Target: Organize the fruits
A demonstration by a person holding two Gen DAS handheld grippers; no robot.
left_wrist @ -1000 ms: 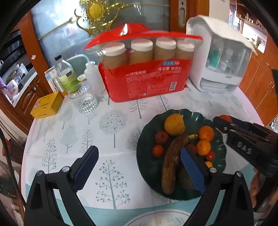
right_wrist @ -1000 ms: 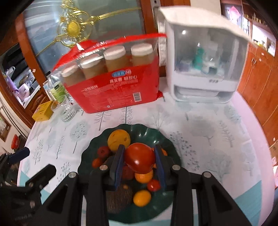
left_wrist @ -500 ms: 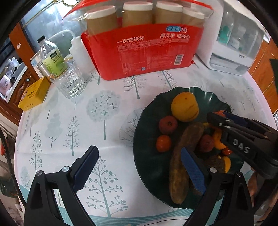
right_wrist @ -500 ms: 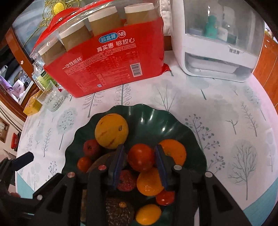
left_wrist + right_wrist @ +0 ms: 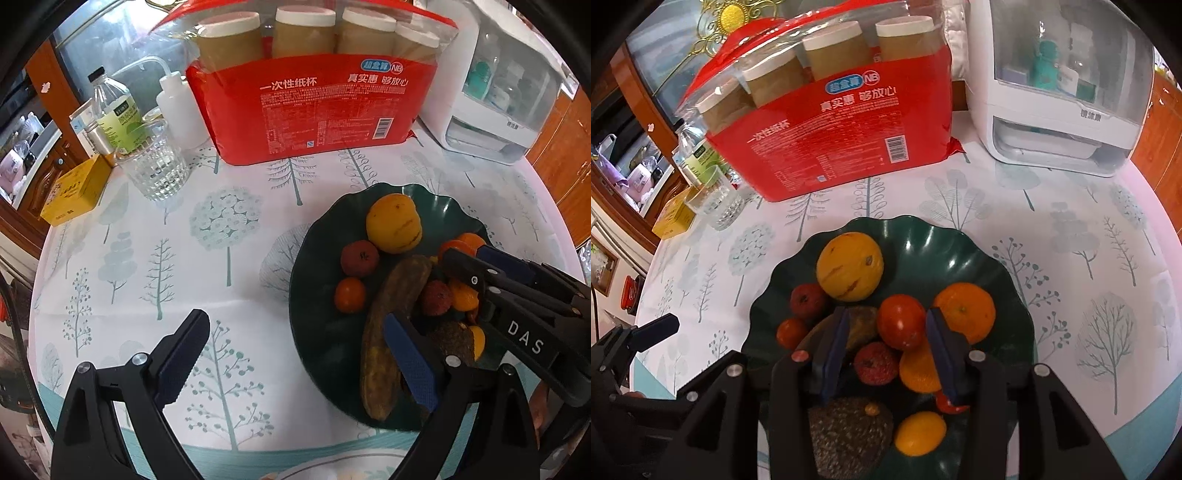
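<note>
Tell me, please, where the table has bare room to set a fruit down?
Bare tablecloth lies between the glass and the green plate, and right of the plate toward the white cabinet. The plate itself and the back edge by the red pack are crowded.

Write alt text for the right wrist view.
The right gripper hangs over a dark green plate of fruit, its jaws just opened around a red tomato now resting among oranges. Behind stand a red pack of paper cups and a white cabinet.
</note>
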